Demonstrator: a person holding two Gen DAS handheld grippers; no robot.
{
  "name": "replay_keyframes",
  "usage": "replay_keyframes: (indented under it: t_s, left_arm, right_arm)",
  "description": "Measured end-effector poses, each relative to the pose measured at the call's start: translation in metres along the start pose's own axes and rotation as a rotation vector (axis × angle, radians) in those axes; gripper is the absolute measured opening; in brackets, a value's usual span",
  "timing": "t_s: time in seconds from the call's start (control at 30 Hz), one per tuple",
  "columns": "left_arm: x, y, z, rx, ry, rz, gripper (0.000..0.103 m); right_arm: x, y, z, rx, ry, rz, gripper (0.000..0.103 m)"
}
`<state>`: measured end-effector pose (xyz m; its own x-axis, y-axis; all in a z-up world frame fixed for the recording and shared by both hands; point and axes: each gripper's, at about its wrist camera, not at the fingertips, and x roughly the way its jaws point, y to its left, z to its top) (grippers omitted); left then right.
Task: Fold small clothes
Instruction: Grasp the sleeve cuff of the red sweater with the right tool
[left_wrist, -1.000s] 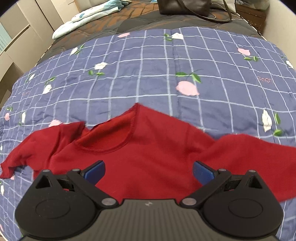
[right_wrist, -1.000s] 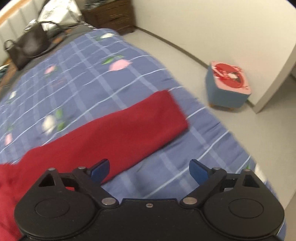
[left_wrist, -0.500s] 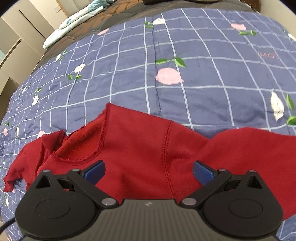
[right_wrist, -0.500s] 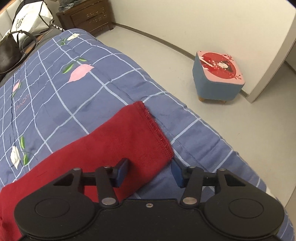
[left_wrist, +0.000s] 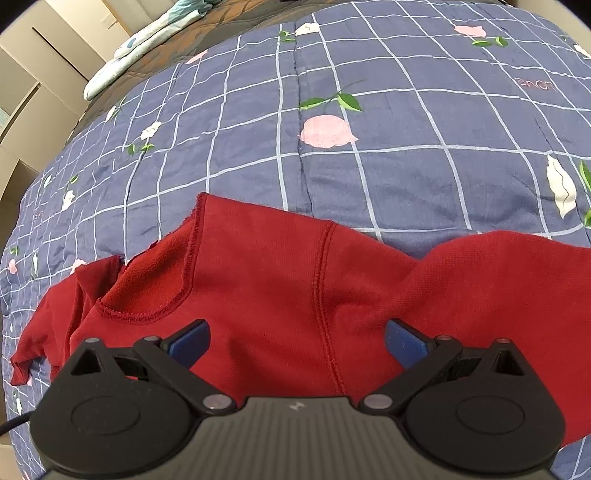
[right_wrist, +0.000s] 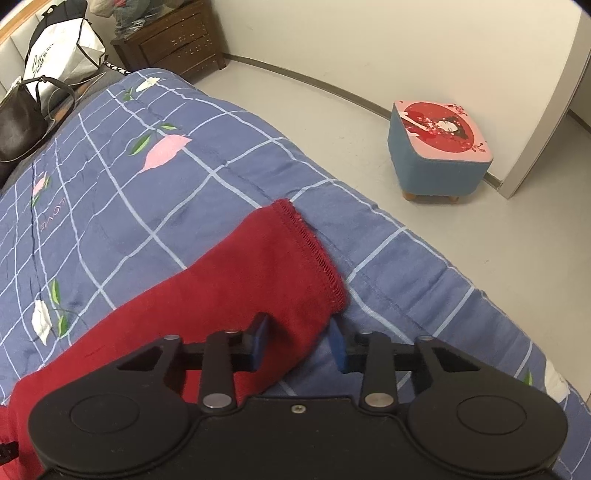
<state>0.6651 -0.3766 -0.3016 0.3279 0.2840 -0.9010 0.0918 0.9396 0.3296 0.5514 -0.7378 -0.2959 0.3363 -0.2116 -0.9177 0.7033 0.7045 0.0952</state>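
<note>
A small red long-sleeved top (left_wrist: 258, 266) lies spread on a blue checked quilt (left_wrist: 369, 92), neckline (left_wrist: 155, 280) to the left in the left wrist view. My left gripper (left_wrist: 297, 341) is open and hovers over the shoulder seam, with cloth below the gap and nothing clamped. In the right wrist view one sleeve (right_wrist: 240, 273) stretches toward the bed's edge, its stitched cuff (right_wrist: 314, 254) just ahead. My right gripper (right_wrist: 298, 341) has its jaws drawn in on the sleeve end, with bunched cloth between the blue pads.
The bed's edge runs close on the right of the sleeve, with bare floor beyond. A blue stool (right_wrist: 439, 155) with a red picture top stands by the wall. A dark handbag (right_wrist: 18, 125), a white shopping bag (right_wrist: 62, 51) and a wooden nightstand (right_wrist: 170, 40) are at the head end.
My right gripper went from wide open to closed in on the sleeve end near the cuff. My left gripper, still open, slid rightward from the neckline to the shoulder seam.
</note>
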Motion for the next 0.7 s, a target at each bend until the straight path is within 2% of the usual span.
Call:
replay_keyframes:
  t_s: [0.17, 0.23, 0.37, 0.47, 0.57, 0.7]
  left_arm:
    - [-0.001, 0.002, -0.001, -0.005, 0.000, -0.004, 0.103]
    - [-0.001, 0.004, -0.001, -0.010, 0.002, -0.005, 0.103]
    - [-0.003, 0.008, -0.001, -0.023, 0.006, -0.002, 0.103]
    - [-0.009, 0.015, 0.001, -0.047, 0.004, -0.004, 0.103]
    - [-0.018, 0.026, 0.002, -0.081, 0.005, -0.013, 0.103]
    - [-0.038, 0.048, 0.002, -0.131, -0.010, -0.045, 0.103]
  right_arm:
    - [-0.002, 0.002, -0.001, -0.004, -0.006, 0.020, 0.016]
    - [-0.004, 0.001, -0.001, 0.005, -0.011, 0.037, 0.012]
    - [-0.011, -0.002, -0.002, 0.027, -0.032, 0.071, 0.009]
    - [-0.023, -0.009, 0.001, 0.087, -0.056, 0.143, 0.009]
    - [-0.044, -0.014, 0.004, 0.128, -0.090, 0.210, 0.009]
    - [-0.081, -0.008, 0.008, 0.102, -0.145, 0.268, 0.009]
